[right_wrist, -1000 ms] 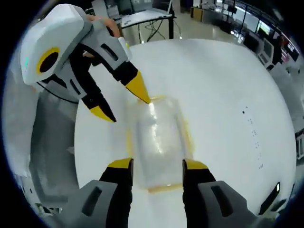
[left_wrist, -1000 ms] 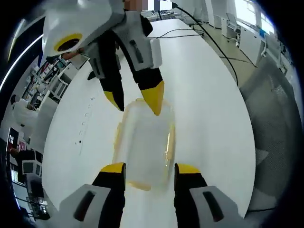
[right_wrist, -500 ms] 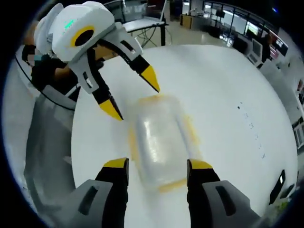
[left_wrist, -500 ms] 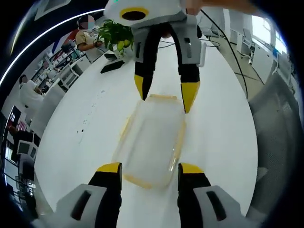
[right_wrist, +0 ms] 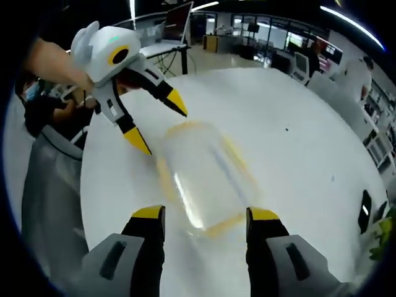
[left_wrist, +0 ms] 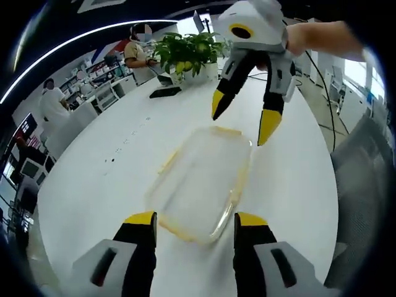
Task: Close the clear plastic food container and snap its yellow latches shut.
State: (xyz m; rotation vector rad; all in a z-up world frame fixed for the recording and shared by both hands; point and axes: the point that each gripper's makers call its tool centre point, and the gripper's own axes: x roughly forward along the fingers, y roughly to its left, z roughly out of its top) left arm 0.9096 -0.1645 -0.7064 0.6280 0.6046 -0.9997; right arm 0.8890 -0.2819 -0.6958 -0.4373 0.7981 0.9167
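Clear rectangular plastic food container with yellow latches (left_wrist: 201,182) (right_wrist: 204,176) lies lid-down-closed on the white tabletop (left_wrist: 111,185), between both tools. Left gripper (left_wrist: 195,221) jaws spread at its near end; right gripper (right_wrist: 206,216) jaws spread, flanking the opposite end, touching nothing.

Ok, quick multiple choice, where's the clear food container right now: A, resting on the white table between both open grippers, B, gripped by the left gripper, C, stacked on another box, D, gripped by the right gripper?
A: the clear food container rests on the white table, with the left gripper and the right gripper open at opposite ends, neither clamping it.
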